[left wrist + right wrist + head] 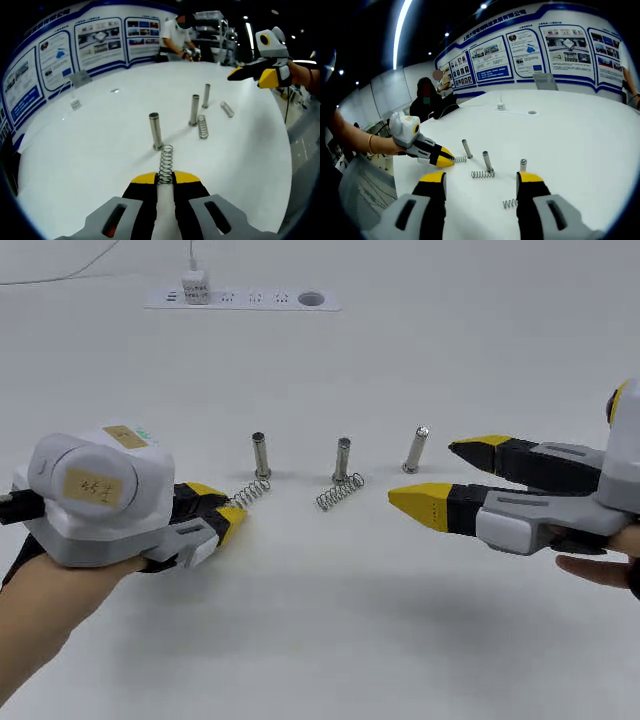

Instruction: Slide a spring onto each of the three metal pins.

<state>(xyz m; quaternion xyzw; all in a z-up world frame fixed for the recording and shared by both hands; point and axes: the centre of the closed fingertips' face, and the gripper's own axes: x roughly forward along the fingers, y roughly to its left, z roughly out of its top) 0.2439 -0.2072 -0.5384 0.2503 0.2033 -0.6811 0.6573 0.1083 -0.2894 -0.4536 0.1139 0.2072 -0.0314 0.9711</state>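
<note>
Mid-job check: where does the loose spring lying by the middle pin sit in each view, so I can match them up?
Head view: the loose spring lies at centre, at the foot of the middle pin.
Left gripper view: right of centre, just right of that pin.
Right gripper view: low centre, at the pin's base.
Shared landmark: the middle pin of the three.

The left gripper point(232, 512) and right gripper point(423, 473) have grey-white shells, black jaws, yellow ends — the left carries two tan labels point(92, 485).
</note>
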